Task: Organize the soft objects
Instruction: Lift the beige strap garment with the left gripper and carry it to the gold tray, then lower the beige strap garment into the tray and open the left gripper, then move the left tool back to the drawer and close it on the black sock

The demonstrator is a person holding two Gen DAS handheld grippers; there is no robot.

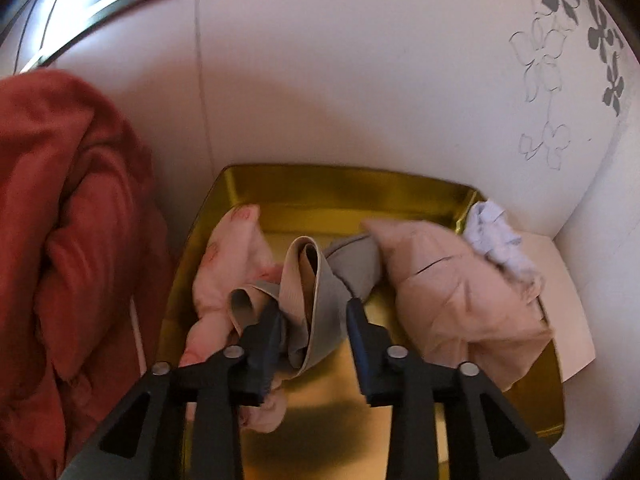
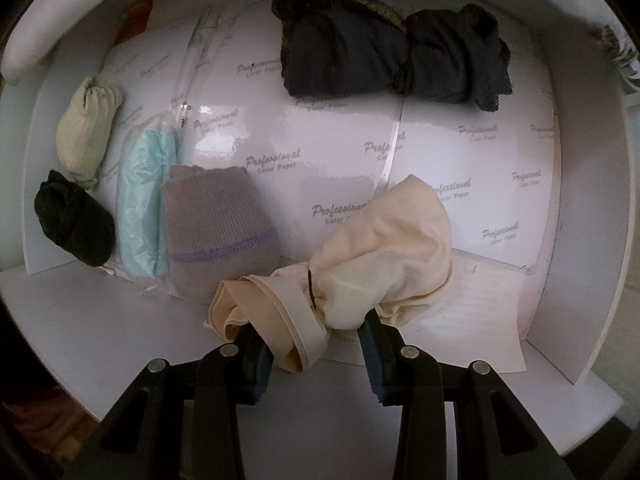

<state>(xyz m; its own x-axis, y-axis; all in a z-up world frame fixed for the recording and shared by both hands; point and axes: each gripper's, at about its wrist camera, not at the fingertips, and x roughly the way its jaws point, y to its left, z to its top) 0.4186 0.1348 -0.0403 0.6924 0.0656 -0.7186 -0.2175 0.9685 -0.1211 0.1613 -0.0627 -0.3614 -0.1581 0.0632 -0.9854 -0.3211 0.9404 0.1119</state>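
In the left wrist view a gold tray (image 1: pixel 344 186) holds a pink printed cloth (image 1: pixel 230 256), a grey undergarment (image 1: pixel 320 276) with a ribbed waistband, and a beige garment (image 1: pixel 452 292). My left gripper (image 1: pixel 313 310) hovers over the tray, jaws apart, with the grey waistband loose between them. In the right wrist view my right gripper (image 2: pixel 314 332) points down into a white drawer box (image 2: pixel 580 240) and is shut on a cream undergarment (image 2: pixel 384 248), its waistband bunched between the fingers.
A red blanket (image 1: pixel 68 240) is heaped left of the tray; a pale lilac cloth (image 1: pixel 500 236) lies on its right rim. The box also holds a mauve sock roll (image 2: pixel 216 232), a mint packet (image 2: pixel 144 196), cream (image 2: pixel 84 132) and black (image 2: pixel 74 220) rolls, and dark garments (image 2: pixel 392 60).
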